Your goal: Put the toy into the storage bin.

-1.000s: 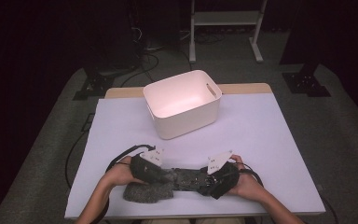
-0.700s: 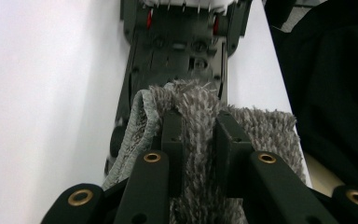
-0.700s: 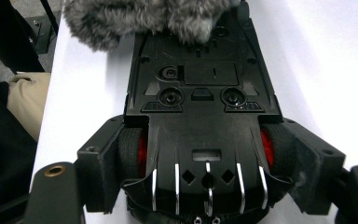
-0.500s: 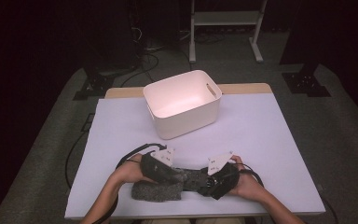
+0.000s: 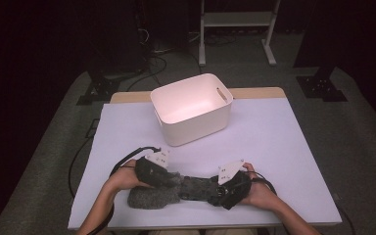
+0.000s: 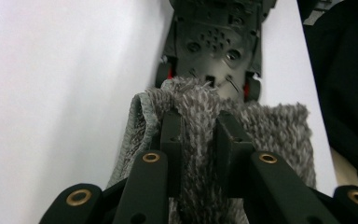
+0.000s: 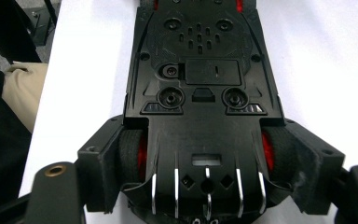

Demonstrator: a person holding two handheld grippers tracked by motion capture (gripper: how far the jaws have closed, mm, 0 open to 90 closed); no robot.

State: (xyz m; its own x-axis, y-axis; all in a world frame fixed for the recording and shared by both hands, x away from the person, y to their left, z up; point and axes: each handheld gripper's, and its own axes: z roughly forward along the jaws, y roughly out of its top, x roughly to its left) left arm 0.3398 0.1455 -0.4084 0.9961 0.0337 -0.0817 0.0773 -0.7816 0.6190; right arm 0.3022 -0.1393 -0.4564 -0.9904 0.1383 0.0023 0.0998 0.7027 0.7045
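Near the front edge of the white surface, a black toy car turned belly-up, lying crosswise between two hands. Right gripper clamped wide across one end of the car, its fingers pressing on the red-hubbed wheels at both sides. Left gripper clenched on a grey fuzzy cloth, the fingers pinching a raised fold of the cloth close together. Cloth draped against the other end of the car, touching its underside and covering part of it, the rest spread flat on the surface beside the left hand. Farther back, well apart from the car, an open white bin standing upright near the middle of the surface.
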